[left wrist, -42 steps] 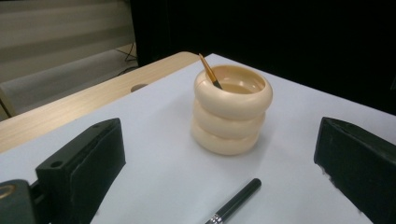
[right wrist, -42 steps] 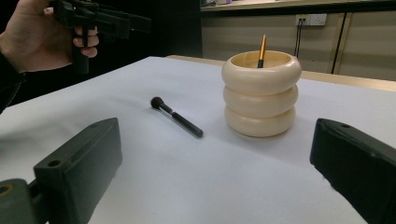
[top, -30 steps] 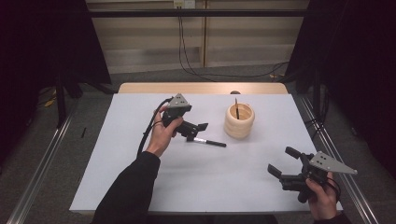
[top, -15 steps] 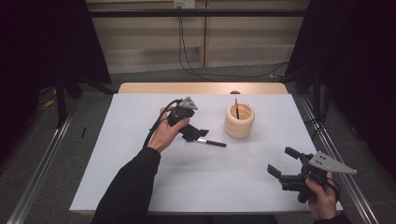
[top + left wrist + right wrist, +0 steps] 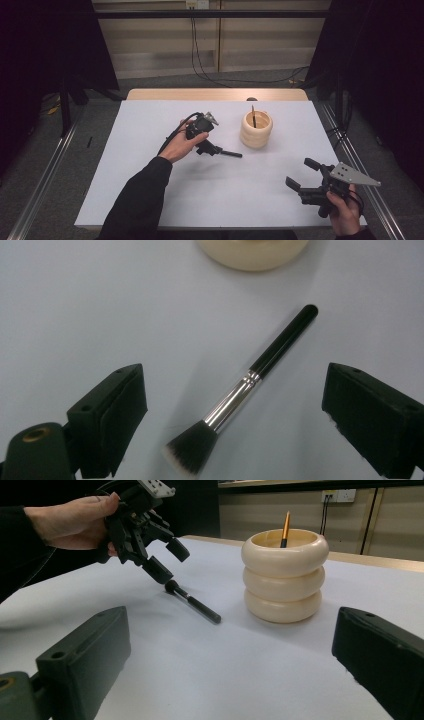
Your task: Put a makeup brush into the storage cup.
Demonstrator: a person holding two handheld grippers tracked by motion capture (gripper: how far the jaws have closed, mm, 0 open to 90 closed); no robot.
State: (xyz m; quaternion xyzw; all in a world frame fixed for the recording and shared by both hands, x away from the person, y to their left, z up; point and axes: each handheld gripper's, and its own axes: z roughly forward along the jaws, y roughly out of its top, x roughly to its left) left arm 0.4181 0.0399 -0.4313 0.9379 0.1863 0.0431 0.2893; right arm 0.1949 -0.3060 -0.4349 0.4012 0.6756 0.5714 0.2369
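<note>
Left claw [image 5: 235, 405] agape, closing over makeup brush [image 5: 250, 400] on table; right claw [image 5: 303, 176] agape, empty

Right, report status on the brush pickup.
Left claw open astride the makeup brush, jaws just closing, no contact. Right claw open, idle near table edge. Brush flat on table, holder clear of it.

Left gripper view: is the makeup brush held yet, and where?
Nothing is held. The left gripper has been closing, open astride the brush near its silver ferrule; fingers not touching.
</note>
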